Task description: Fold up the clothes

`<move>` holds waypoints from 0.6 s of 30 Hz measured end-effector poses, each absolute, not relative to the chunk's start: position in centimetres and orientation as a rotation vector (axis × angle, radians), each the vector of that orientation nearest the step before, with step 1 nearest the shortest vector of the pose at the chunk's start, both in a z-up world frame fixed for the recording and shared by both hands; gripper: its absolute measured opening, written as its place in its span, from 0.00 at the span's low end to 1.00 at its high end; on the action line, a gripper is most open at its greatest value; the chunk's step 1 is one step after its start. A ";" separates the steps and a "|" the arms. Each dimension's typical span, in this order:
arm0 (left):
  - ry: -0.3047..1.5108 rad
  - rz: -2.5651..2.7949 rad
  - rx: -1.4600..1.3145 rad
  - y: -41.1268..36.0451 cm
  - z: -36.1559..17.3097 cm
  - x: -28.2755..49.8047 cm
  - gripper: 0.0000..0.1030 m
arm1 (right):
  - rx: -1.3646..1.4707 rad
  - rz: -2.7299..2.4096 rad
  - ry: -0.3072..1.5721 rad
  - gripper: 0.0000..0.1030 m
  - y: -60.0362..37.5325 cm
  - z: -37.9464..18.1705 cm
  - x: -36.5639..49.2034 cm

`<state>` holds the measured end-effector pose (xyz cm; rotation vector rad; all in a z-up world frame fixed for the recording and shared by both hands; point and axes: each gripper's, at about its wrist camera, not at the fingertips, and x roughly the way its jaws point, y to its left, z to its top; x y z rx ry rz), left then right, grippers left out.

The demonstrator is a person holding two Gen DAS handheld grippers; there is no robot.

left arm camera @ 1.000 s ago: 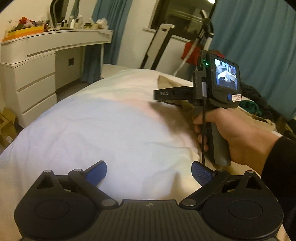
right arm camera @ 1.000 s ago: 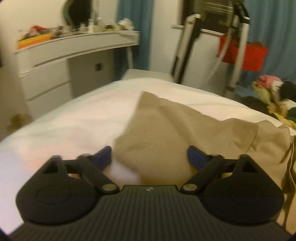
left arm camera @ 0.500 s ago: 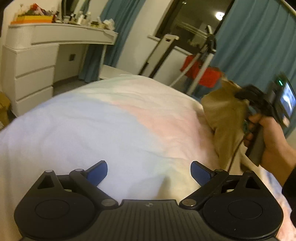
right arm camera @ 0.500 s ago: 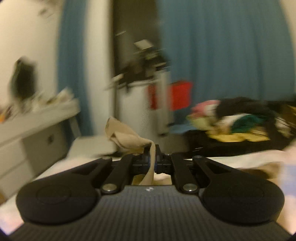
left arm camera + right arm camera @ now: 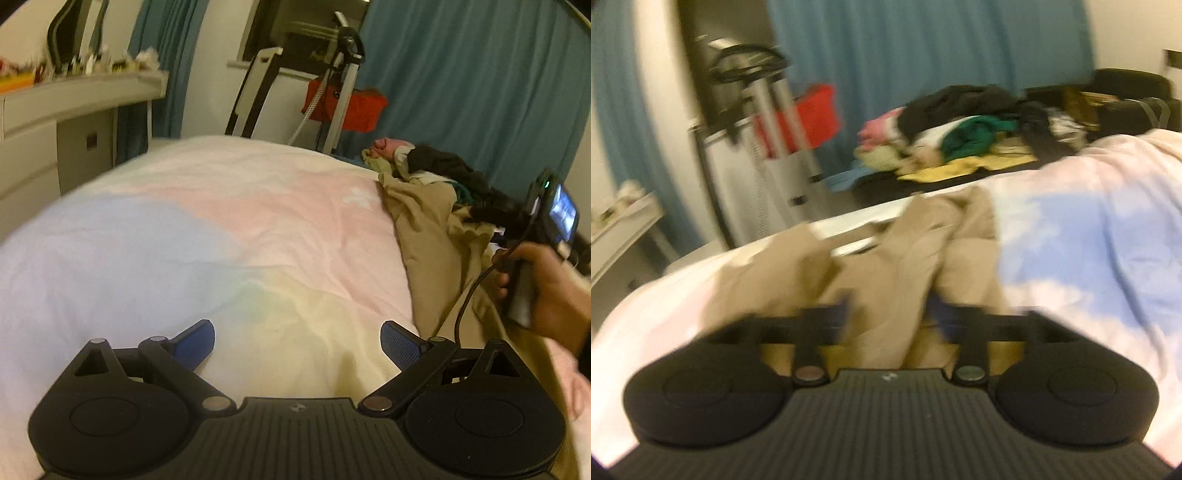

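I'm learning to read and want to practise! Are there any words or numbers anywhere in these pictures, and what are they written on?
No words or numbers can be read here.
Small screen on the right gripper's handle: shows a picture only, too small to make out.
Left gripper base: one tiny round logo, no letters legible.
Right gripper base, over the tan garment: a small mark, blurred.
Things on the dresser: too blurred for labels.

Blurry shot. Right hand-held gripper [image 5: 890, 314] fingers partly apart, tan garment [image 5: 897, 266] bunched between them, on pastel bed [image 5: 1089, 251]. Clothes pile [image 5: 967, 122] behind.
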<state>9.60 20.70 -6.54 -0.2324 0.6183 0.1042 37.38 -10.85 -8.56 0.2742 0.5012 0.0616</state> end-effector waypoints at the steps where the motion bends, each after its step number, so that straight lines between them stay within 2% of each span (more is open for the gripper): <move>1: 0.618 0.103 -0.225 20.4 -6.5 9.7 0.95 | 0.266 0.077 0.490 0.85 -10.6 -8.0 36.8; 5: 0.615 0.091 -0.195 19.4 -6.4 9.8 0.95 | 0.249 0.140 0.468 0.85 -10.0 -5.3 33.2; 18: 0.515 0.002 -0.054 15.6 -1.8 4.8 0.96 | 0.231 0.199 0.378 0.85 -12.0 1.6 11.8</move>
